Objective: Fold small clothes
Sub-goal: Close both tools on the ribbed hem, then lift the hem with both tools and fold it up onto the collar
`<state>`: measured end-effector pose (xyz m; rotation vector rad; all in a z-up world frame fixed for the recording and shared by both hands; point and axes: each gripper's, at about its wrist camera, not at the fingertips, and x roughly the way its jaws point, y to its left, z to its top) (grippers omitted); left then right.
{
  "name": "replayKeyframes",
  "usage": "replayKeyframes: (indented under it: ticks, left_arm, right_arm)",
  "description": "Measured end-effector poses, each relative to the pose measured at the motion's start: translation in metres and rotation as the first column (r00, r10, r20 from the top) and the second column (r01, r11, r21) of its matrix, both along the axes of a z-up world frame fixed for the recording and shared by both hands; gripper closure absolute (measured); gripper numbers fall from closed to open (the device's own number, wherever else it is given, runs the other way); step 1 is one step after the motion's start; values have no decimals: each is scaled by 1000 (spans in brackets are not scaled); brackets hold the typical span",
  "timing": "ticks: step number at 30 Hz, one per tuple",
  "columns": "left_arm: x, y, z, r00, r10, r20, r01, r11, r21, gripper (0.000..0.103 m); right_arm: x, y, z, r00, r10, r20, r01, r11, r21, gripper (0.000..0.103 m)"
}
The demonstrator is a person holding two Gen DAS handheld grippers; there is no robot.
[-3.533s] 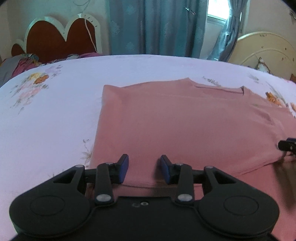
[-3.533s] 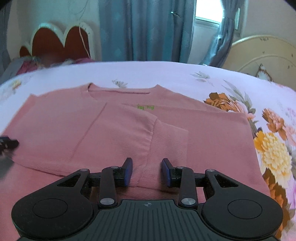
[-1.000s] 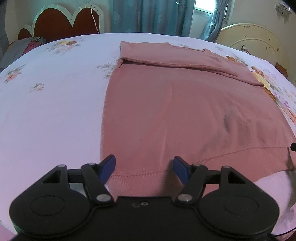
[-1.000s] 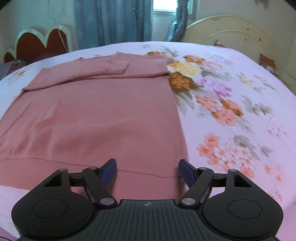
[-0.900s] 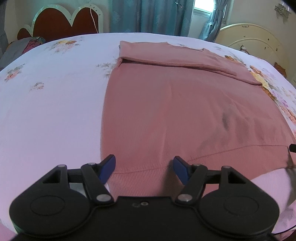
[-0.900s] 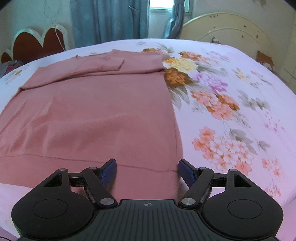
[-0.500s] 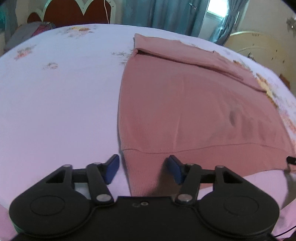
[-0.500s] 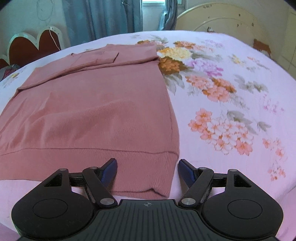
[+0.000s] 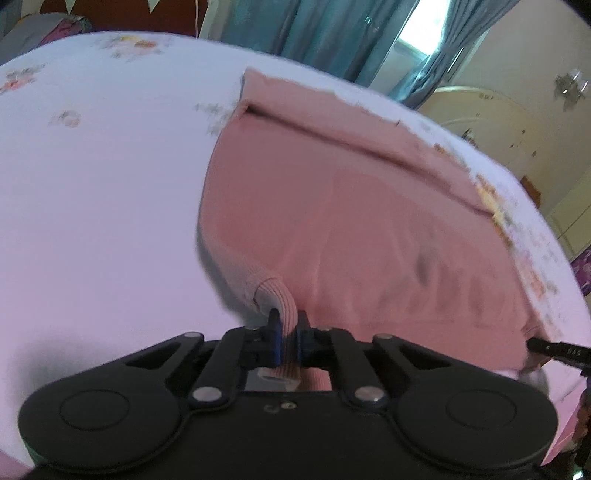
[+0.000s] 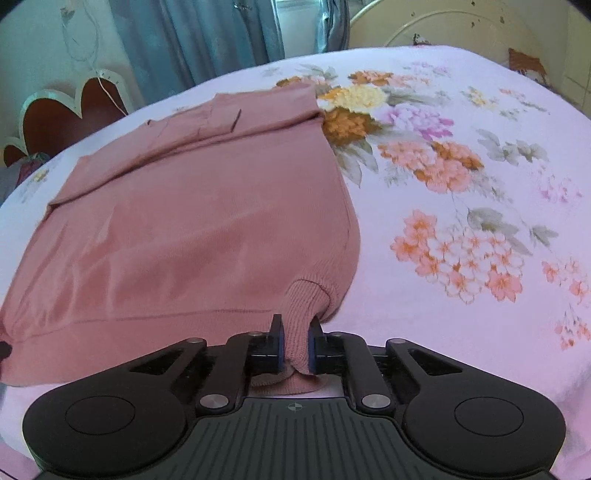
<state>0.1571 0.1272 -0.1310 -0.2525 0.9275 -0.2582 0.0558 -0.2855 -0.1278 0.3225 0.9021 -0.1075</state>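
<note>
Both claws now pinched tight on the ribbed hem of the pink sweater (image 10: 207,236), where half a second ago the jaws stood wide apart over flat cloth. Left gripper (image 9: 287,334) clamped on the near-left hem corner, a tongue of ribbing bunched up between the blue pads; right gripper (image 10: 295,343) clamped likewise on the near-right corner, knit gathered into a short tube between the jaws. Hem corners lifted off the sheet at both ends, near edge puckered, shadow showing under the left corner. Reads as grasp made and lift begun: likely next the bottom edge carried away toward the collar to halve the garment. Beyond the hem, body of the sweater lying flat on the bedsheet (image 10: 461,155), a few soft ripples toward the right in the left view. Further off, sleeves (image 10: 236,122) already folded across the chest, forming a raised band at the far end. Tip of the other tool just visible at the right edge of the left view. Floral print to the right, plain pale sheet to the left. Far off: scalloped headboard (image 10: 62,110), blue curtains (image 10: 221,33), cream bed frame at far right. Nothing lying on the sweater in the fold path; main risk judged uneven lift skewing the crease.
</note>
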Motion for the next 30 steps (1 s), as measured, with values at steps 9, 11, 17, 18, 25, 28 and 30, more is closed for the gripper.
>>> replayKeyframes:
  ticks: [9, 11, 17, 18, 25, 28, 30]
  left_arm:
    - [53, -7, 51, 987, 32, 158, -19, 996, -87, 98]
    - [72, -10, 57, 983, 36, 182, -19, 995, -93, 98]
    - [131, -19, 67, 974, 66, 218, -42, 993, -112, 98]
    - [140, -20, 68, 972, 72, 223, -48, 992, -114, 98]
    - [212, -37, 79, 954, 116, 275, -87, 990, -115, 98]
    - [245, -45, 80, 949, 144, 279, -116, 987, -113, 98]
    - [266, -50, 77, 949, 158, 271, -134, 985, -107, 98]
  right_arm:
    - [47, -11, 50, 988, 11, 152, -18, 999, 48, 92]
    - [66, -14, 58, 984, 9, 180, -19, 999, 50, 92]
    - [134, -28, 72, 969, 0, 249, -14, 998, 54, 92]
    - [147, -31, 73, 967, -2, 254, -11, 999, 51, 92]
    - [238, -57, 72, 960, -31, 278, 6, 996, 89, 93]
    - [277, -66, 66, 963, -39, 266, 12, 994, 104, 92]
    - [303, -74, 58, 968, -54, 244, 22, 991, 134, 92]
